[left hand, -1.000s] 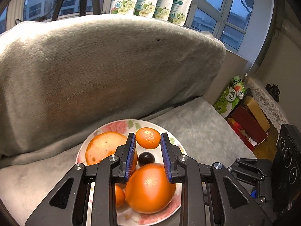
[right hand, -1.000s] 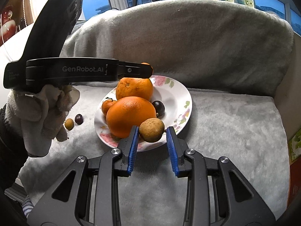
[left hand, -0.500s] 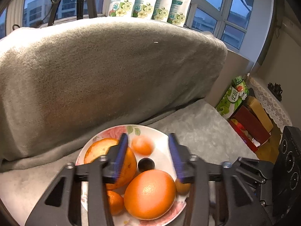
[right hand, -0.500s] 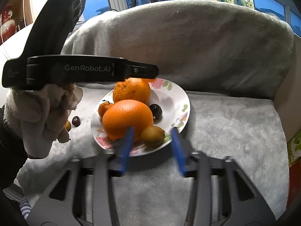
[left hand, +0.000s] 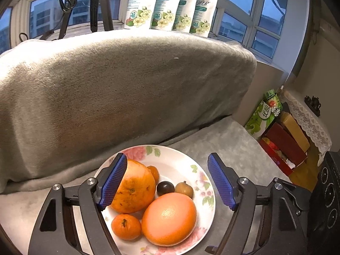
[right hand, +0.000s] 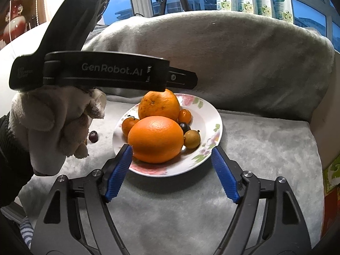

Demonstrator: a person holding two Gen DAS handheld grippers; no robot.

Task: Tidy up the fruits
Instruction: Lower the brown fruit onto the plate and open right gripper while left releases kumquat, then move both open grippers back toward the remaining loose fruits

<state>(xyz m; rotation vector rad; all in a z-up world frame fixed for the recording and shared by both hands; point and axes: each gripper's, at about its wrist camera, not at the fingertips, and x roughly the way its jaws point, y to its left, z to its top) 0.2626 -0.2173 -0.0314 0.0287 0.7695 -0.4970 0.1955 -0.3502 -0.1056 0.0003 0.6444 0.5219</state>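
Observation:
A flowered white plate [left hand: 176, 150] on the grey blanket holds a smooth large orange [left hand: 169, 218], a rough orange [left hand: 136, 189], two small mandarins [left hand: 126, 226], a dark plum [left hand: 165, 188] and a brown longan [left hand: 184, 189]. My left gripper [left hand: 167, 158] hovers over the plate, its jaws opening, nothing pressed between the pads. My right gripper [right hand: 172, 149] stands at the plate's [right hand: 212, 114] near rim, jaws also opening and empty, with the large orange [right hand: 156, 139] and the longan [right hand: 192, 139] just beyond them.
A dark cherry [right hand: 93, 136] lies on the blanket left of the plate, beside the gloved hand [right hand: 53, 123] holding the left tool. The sofa back [left hand: 127, 80] rises behind. Boxes and bags [left hand: 282, 136] stand on the floor to the right.
Both pairs of jaws have spread wide. The small mandarin left the left gripper and lies behind the rough orange. The longan left the right gripper and rests on the plate.

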